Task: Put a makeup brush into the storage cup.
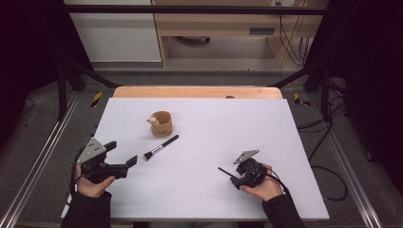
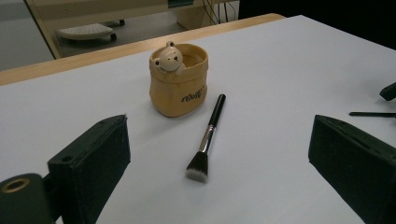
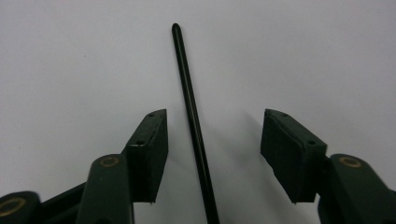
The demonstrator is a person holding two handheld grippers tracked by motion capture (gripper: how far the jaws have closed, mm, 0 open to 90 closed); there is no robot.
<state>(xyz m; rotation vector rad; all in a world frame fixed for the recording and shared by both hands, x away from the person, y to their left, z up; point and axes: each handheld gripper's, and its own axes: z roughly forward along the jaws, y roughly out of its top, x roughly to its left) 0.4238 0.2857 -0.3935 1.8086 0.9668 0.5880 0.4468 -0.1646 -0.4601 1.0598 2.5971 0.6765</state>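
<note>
Right gripper (image 3: 212, 149) low over white table (image 1: 199, 190), jaws apart, thin black stick (image 3: 189, 105) lying between, untouched. Keep stick centred, pinch evenly, lift level. Left gripper (image 2: 219, 163) spread wide, empty, facing brush (image 2: 207, 140) beside cup (image 2: 180, 86).

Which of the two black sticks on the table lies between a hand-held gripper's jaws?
The thin plain stick, between the right hand-held gripper's jaws, untouched. The other is a bristled brush lying beside the bear cup.

Even overhead light, soft shadows, dark surroundings.
</note>
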